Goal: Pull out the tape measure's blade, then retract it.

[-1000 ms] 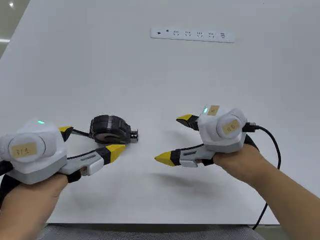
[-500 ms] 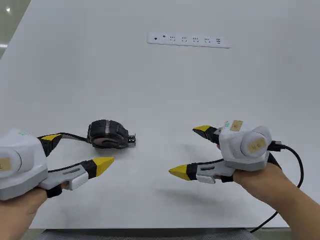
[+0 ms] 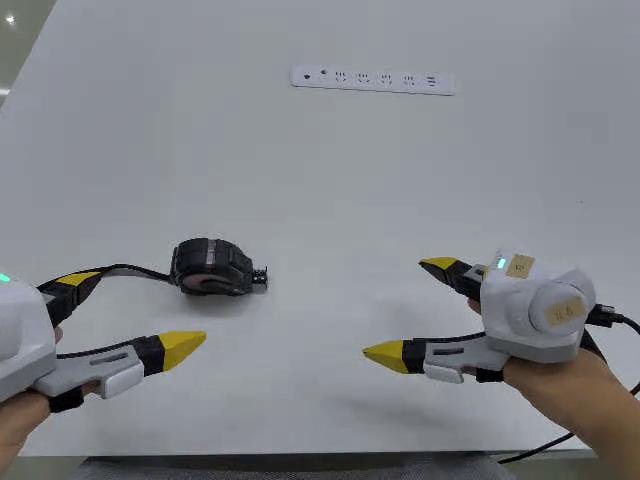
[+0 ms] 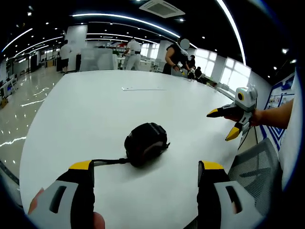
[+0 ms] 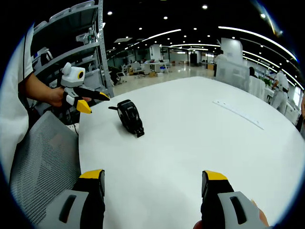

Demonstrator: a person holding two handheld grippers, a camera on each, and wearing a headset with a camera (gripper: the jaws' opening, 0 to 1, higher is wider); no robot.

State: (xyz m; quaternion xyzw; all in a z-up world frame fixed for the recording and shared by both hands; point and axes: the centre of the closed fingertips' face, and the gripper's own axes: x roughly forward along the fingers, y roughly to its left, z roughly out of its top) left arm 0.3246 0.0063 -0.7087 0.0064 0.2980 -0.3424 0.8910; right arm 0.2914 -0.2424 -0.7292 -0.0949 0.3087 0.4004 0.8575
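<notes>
A black tape measure (image 3: 211, 267) lies on the white table (image 3: 320, 180), its blade fully in and a black wrist strap trailing to its left. It also shows ahead in the left gripper view (image 4: 145, 142) and far left in the right gripper view (image 5: 130, 115). My left gripper (image 3: 125, 310) is open at the table's near left edge, short of the tape measure, with nothing between its yellow-tipped jaws. My right gripper (image 3: 412, 309) stands open at the near right, well apart from the tape measure and holding nothing.
A white power strip (image 3: 371, 80) lies flat at the far side of the table. A grey mesh chair (image 5: 43, 162) stands by the table's near edge. People stand at the far end of the room.
Both grippers have drawn back toward me and spread apart, the left one away from the tape measure and the right one further right. The tape measure stays put.
</notes>
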